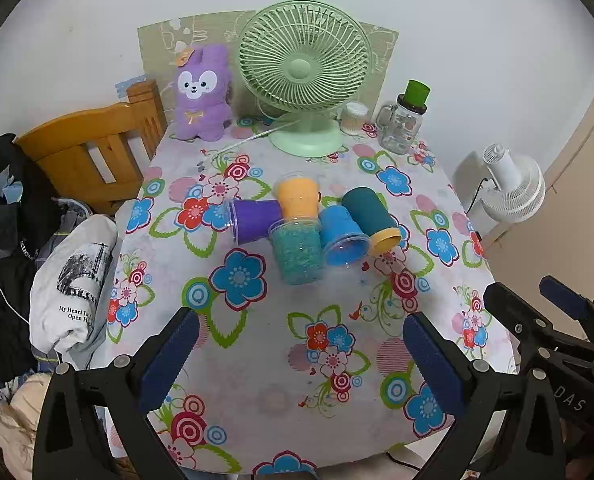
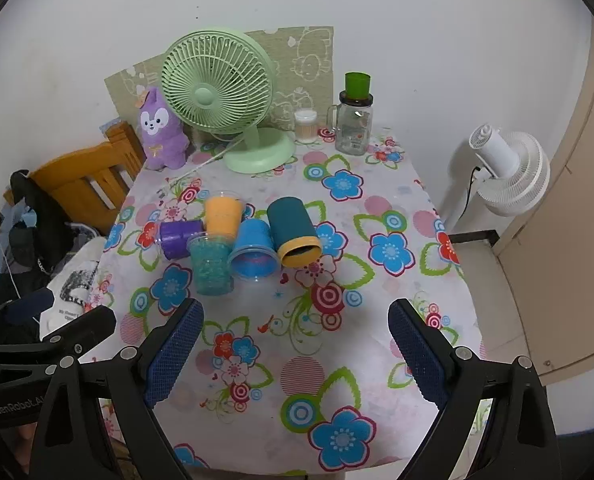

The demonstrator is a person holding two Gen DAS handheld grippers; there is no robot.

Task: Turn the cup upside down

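Note:
Several cups cluster mid-table on the floral cloth. A purple cup (image 1: 255, 220) (image 2: 179, 238) lies on its side. An orange cup (image 1: 298, 196) (image 2: 223, 216) and a glittery teal cup (image 1: 297, 250) (image 2: 210, 266) stand next to it. A blue cup (image 1: 342, 236) (image 2: 253, 250) and a dark teal cup with a yellow rim (image 1: 371, 216) (image 2: 295, 232) lie tipped, mouths toward me. My left gripper (image 1: 299, 344) is open and empty, above the near table. My right gripper (image 2: 295, 344) (image 1: 525, 296) is open and empty, beside the left one.
A green desk fan (image 1: 305, 76) (image 2: 221, 96), a purple plush toy (image 1: 203, 94) (image 2: 161, 132), a glass jar with a green lid (image 1: 403, 120) (image 2: 353, 120) and a small jar (image 1: 353, 118) stand at the back. A wooden chair (image 1: 93, 148) with clothes is left; a white fan (image 1: 513, 184) (image 2: 509, 172) right.

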